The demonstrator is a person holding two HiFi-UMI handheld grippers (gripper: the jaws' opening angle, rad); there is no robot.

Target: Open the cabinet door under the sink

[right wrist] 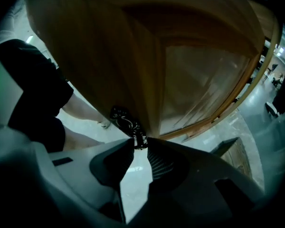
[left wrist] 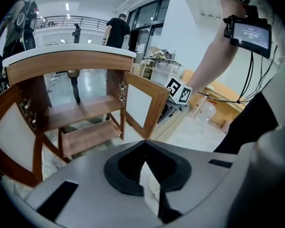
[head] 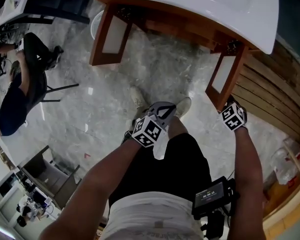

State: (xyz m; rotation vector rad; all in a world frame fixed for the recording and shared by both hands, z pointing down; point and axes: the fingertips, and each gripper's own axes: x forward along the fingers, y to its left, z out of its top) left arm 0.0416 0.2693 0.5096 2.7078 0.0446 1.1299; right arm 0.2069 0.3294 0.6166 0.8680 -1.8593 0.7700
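Observation:
Under the white sink top point(head: 200, 4) the wooden cabinet has both doors swung out: the left door point(head: 110, 36) and the right door point(head: 224, 79). My right gripper point(head: 230, 106) is at the right door's outer edge. In the right gripper view its jaws point(right wrist: 138, 146) are shut on the tip of the dark ornate door handle point(right wrist: 127, 122), with the door frame point(right wrist: 133, 56) filling the view. My left gripper point(head: 164, 108) hangs in front of the cabinet, shut and empty point(left wrist: 145, 151). From there the open shelves point(left wrist: 85, 108) and right door point(left wrist: 142, 110) show.
A person sits on a chair at the left point(head: 20, 84). A slatted wooden platform point(head: 270, 94) runs along the right, with a plastic bag point(head: 285, 164) on it. My own feet point(head: 182, 104) stand on the marble floor before the cabinet. A small screen point(head: 212, 196) is strapped to my right forearm.

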